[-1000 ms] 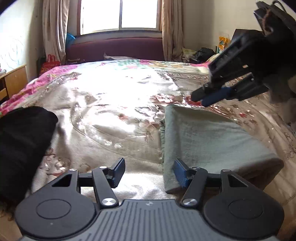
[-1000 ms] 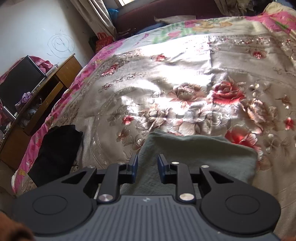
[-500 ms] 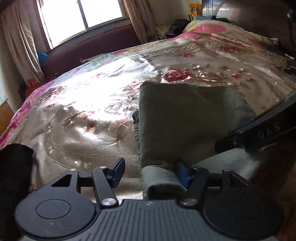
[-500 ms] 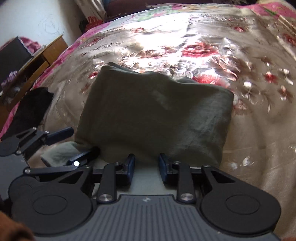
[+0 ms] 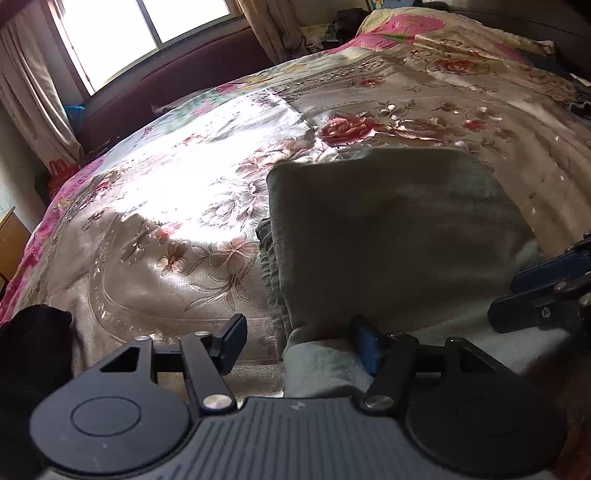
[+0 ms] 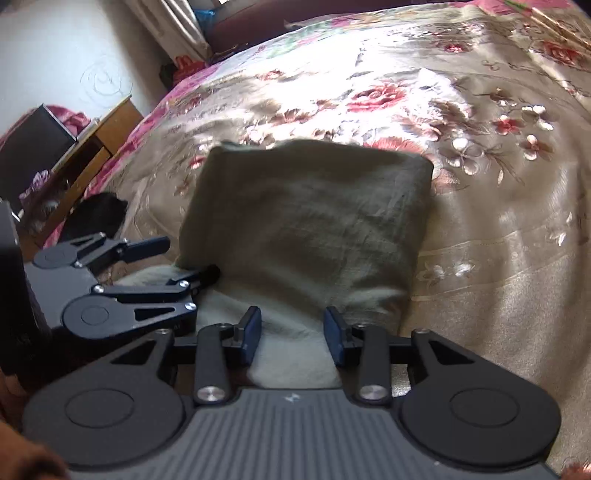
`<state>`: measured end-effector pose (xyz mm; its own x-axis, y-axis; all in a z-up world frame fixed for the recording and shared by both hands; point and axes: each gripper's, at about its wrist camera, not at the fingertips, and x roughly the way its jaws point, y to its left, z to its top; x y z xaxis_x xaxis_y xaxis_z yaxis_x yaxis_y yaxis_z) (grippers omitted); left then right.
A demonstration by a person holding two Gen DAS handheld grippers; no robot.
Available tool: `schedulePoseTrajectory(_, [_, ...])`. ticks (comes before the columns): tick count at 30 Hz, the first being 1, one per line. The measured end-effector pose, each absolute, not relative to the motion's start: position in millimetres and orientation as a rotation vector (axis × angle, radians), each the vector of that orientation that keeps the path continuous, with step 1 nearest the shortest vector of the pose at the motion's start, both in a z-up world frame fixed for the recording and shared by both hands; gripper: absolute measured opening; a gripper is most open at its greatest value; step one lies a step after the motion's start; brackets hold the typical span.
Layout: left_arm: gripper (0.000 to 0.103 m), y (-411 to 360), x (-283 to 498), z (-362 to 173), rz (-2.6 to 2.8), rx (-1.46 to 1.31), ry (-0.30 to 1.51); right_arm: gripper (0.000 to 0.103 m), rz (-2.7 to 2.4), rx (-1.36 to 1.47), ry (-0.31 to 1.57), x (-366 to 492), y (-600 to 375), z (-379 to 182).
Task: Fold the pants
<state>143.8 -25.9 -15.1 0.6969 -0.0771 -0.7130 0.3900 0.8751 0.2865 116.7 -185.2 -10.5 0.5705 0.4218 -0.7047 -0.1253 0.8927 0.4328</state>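
Observation:
The grey-green pants (image 5: pixel 388 229) lie folded into a thick rectangle on the floral bedspread (image 5: pixel 166 206); they also show in the right wrist view (image 6: pixel 310 221). My left gripper (image 5: pixel 299 341) is open at the near left corner of the pants, its jaws either side of the near folded edge. My right gripper (image 6: pixel 292 338) is open at the near edge, with cloth between its jaws. The left gripper shows in the right wrist view (image 6: pixel 184 258), and the right gripper at the right edge of the left wrist view (image 5: pixel 532 295).
A black garment (image 5: pixel 33 343) lies at the bed's near left edge, also in the right wrist view (image 6: pixel 96 218). A wooden side table (image 6: pixel 99 140) stands left of the bed. A window (image 5: pixel 140 33) and a dark red headboard (image 5: pixel 192 81) are at the far side.
Both grippers have come down to the near edge of the folded pants. The right gripper has opened wider. The near edge of the cloth now sits between both pairs of jaws.

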Motion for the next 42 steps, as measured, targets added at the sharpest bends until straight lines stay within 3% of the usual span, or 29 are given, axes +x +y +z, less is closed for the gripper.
schedulePoseTrajectory(4, [0.076,-20.2,132.9,2.6,-0.256,0.44,0.733,0.04,0.303,0.33,0.843,108.1,-197.0,8.1])
schedulePoseTrajectory(8, [0.079,-19.2,132.4,-11.4,-0.262,0.452,0.795,0.039,0.252,0.34,0.965,120.2,-206.1,-19.4])
schedulePoseTrajectory(11, [0.08,-19.5,131.2,-5.6,-0.253,0.445,0.787,0.041,0.25,0.342,0.918,110.3,-206.9,-7.8])
schedulePoseTrajectory(26, [0.081,9.1,149.4,13.4,-0.37,0.308,0.751,0.047,0.279,0.661,0.941,132.1,-255.9,-34.3])
schedulePoseTrajectory(32, [0.085,0.7,178.3,-5.9,-0.422,0.324,0.811,0.053,0.326,0.654,0.947,144.7,-246.3,-40.2])
schedulePoseTrajectory(35, [0.095,1.8,184.3,-13.9,-0.427,0.314,0.828,0.054,0.344,0.642,0.955,148.4,-244.8,-40.0])
schedulePoseTrajectory(42, [0.097,8.2,187.0,-20.8,-0.481,0.242,0.85,0.054,0.419,0.637,0.934,155.2,-241.5,-45.8])
